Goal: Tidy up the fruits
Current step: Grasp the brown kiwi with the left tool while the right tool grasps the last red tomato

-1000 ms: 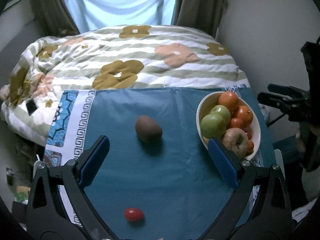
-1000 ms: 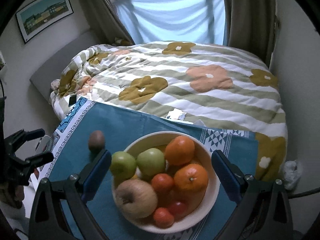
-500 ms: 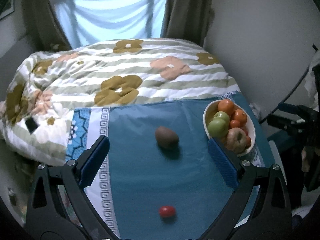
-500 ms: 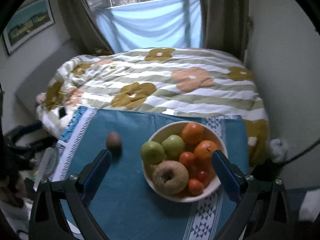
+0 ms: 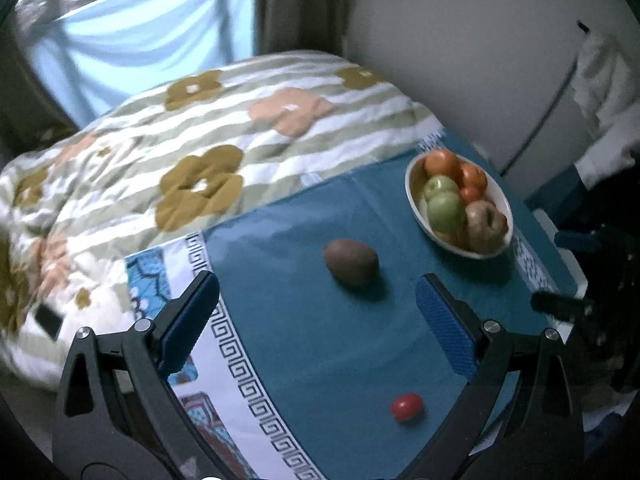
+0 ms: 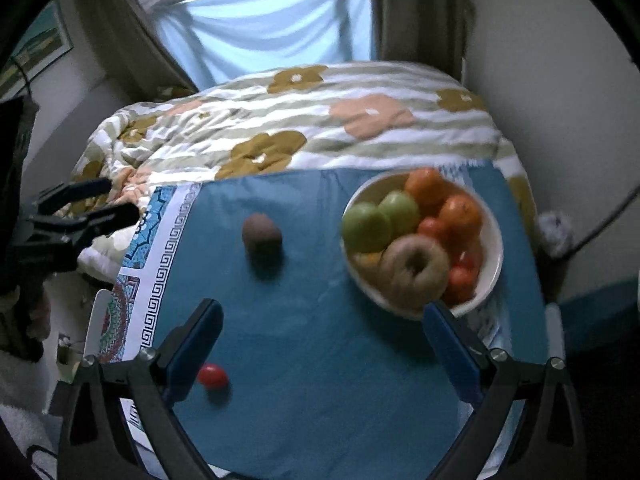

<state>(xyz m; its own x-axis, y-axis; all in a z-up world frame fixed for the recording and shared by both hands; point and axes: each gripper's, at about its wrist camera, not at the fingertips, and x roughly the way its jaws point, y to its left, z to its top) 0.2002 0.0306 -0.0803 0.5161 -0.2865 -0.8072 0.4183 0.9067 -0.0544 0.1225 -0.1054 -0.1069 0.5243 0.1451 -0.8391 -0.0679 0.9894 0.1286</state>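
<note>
Brown and oval, a kiwi (image 5: pixel 351 262) lies loose near the middle of a teal cloth (image 5: pixel 320 360) covering the table, well apart from a small red tomato (image 5: pixel 406 407) nearer the cameras. A white bowl (image 6: pixel 490 280) at the cloth's far right corner holds two green apples (image 6: pixel 366 226), oranges (image 6: pixel 460 211), a pale brownish apple (image 6: pixel 414 266) and several small red fruits.

The left gripper (image 5: pixel 318 312) hangs above the cloth with its blue-padded jaws spread wide and nothing between them; kiwi and tomato both lie in the gap of its view. The right gripper (image 6: pixel 324 344) is likewise wide apart and empty, its left pad (image 6: pixel 192 350) overlapping the tomato in the frame, its right pad near the bowl's rim.

Beyond the table, a bed carries a striped quilt (image 6: pixel 320 128) with ochre and peach flowers, below a window draped in light blue fabric (image 6: pixel 272 28).
</note>
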